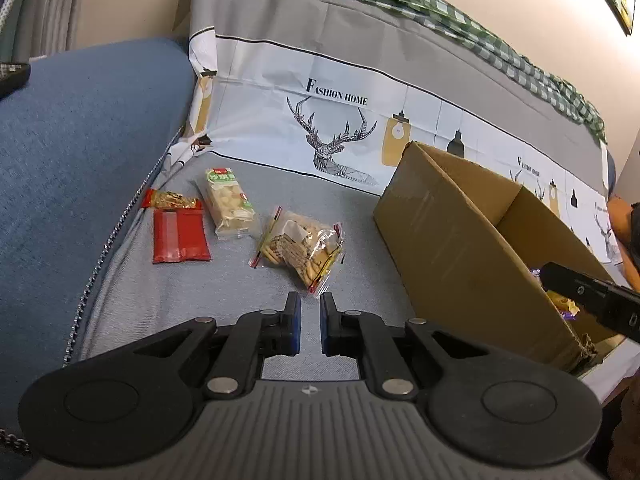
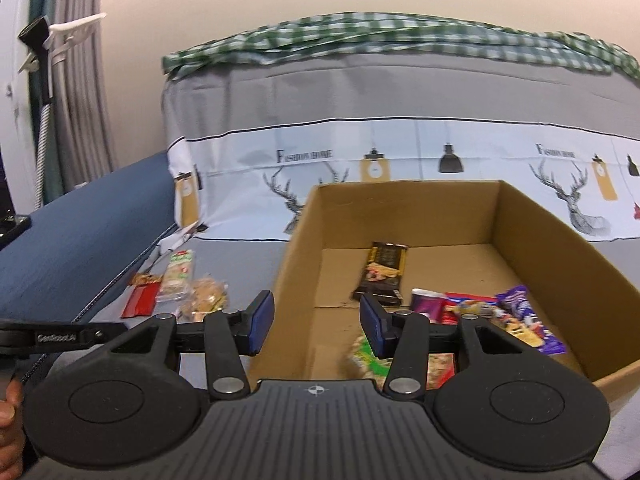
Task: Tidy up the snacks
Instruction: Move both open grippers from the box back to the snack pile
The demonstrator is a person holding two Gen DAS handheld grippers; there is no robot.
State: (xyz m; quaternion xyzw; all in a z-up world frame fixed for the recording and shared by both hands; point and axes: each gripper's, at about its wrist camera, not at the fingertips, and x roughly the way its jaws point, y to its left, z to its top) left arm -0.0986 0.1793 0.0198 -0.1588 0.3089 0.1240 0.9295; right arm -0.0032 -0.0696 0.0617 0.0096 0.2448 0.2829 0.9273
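Four snack packets lie left of the brown cardboard box [image 1: 448, 240]. The left gripper [image 1: 310, 322] is closed, empty; the right gripper [image 2: 317, 322] gapes, empty.

Hidden, clipped and blurred parts around the open brown cardboard box [image 2: 520, 216]

In the right wrist view a green-wrapped snack [image 2: 362, 354] on the box floor is smeared by blur and partly covered by the right gripper's [image 2: 316, 324] blue-padded fingers [image 2: 374, 330]; its label cannot be read. The purple packet [image 2: 524, 316] beside it is too blurred to read. In the left wrist view the box's near right corner is cut off by the picture's edge, and the other gripper's black arm [image 1: 592, 296] hides most of what lies inside the box. A person's hand [image 2: 10, 416] is clipped at the left edge.
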